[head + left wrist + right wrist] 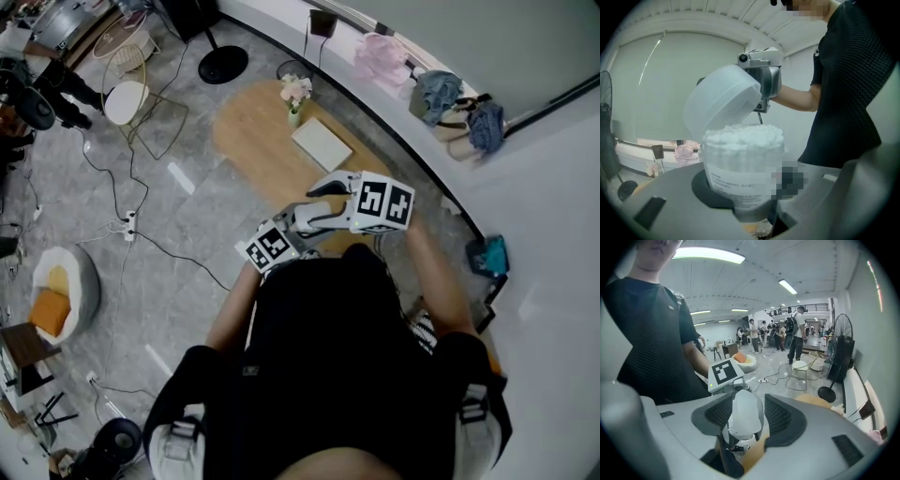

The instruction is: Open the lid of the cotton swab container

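Note:
My left gripper [745, 190] is shut on a clear, labelled cotton swab container [740, 171], which stands upright between its jaws and is packed with white swab tips. The white lid [723, 101] is swung up and tilts back to the left over the rim. My right gripper [746, 420] reaches in from behind it. The lid [743, 406] stands between the right gripper's ribbed pads, with a thin gap on the right side, so the jaws are open. In the head view both grippers meet in front of the person's chest, the left gripper [302, 223] below the right gripper [328, 190].
An oval wooden table [253, 131] lies ahead with a small vase of flowers [295, 94] and a white pad [322, 143]. A wire chair [131, 94], a fan base [223, 64] and floor cables lie beyond. Several people [794, 331] stand far back.

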Demonstrator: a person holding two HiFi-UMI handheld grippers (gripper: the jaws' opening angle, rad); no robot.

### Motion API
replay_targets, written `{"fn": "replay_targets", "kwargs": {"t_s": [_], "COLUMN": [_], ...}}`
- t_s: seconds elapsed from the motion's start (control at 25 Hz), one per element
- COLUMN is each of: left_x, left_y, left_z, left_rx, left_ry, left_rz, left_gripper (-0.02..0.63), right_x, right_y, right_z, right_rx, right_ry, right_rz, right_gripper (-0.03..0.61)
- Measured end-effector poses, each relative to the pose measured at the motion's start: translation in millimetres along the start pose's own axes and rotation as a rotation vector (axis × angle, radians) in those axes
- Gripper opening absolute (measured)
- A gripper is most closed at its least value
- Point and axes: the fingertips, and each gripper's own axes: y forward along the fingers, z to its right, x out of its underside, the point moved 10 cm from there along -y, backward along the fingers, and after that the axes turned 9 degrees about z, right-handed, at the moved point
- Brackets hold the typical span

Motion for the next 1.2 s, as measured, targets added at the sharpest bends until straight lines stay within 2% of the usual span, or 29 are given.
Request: {"fn": "replay_targets", "kwargs": {"t_s": [0.2,0.6,0.84,1.2], "left_x": [1.5,3.9,2.4,1.4], "left_y": [-2.5,0.2,1.3,4.2], "left_z": [0.1,-2.7,-7.4,-7.8], "left_rx": [0.017,0.055,0.058,0.068], "left_ry": [-0.008,-0.018,-0.043,-0.011], "left_rz": [0.010,0.018,0.069,0.037], "left_gripper": [0.195,0.195,0.195,0.195], "right_x": [-12.9,-2.1,8.6,26.0], "right_y": [-2.6,-6.0,-4.4,-3.6], "right_z": [11.9,26.3,31.7,45.1], "right_rx": [0.071,0.124,0.181,0.232], "right_ry": [-0.034,-0.013,-0.028,0.018], "right_rz": [0.096,0.060,0.033,0.013], "right_gripper": [0.201,0.186,0.176,0.164]}}
